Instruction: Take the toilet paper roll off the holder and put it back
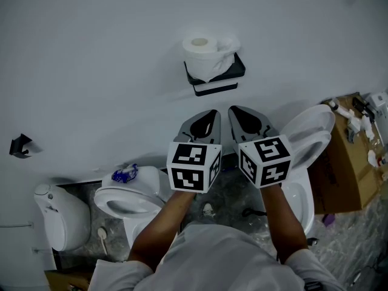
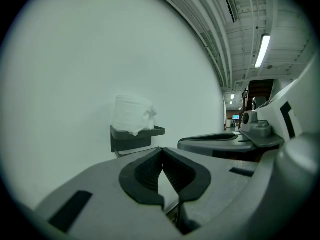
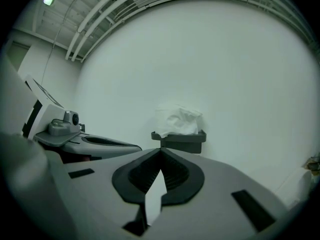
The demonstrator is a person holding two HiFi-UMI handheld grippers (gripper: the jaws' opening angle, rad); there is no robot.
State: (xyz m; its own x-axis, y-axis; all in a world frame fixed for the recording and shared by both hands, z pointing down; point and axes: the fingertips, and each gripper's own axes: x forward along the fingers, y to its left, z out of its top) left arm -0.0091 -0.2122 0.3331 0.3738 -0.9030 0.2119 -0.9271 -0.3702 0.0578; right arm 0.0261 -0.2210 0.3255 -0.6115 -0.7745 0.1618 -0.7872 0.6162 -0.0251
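Observation:
A white toilet paper roll (image 1: pixel 203 53) stands upright on a black wall holder (image 1: pixel 217 77) with a loose tail hanging over its front. My two grippers are side by side below it, apart from it and pointing up at it. The left gripper (image 1: pixel 208 115) is shut and holds nothing. The right gripper (image 1: pixel 237 113) is shut too, also with nothing in it. In the left gripper view the roll (image 2: pixel 132 115) sits on the holder (image 2: pixel 136 138) beyond the gripper (image 2: pixel 161 151). The right gripper view shows the roll (image 3: pixel 177 121) and holder (image 3: pixel 182 141) just past the gripper (image 3: pixel 160 151).
The wall is plain white. Below it stand a white toilet (image 1: pixel 130 202) with a blue item (image 1: pixel 124 174) on it and a second toilet (image 1: pixel 306 141) with its lid up. A cardboard box (image 1: pixel 345 162) is at the right, a black bracket (image 1: pixel 21 144) at the left.

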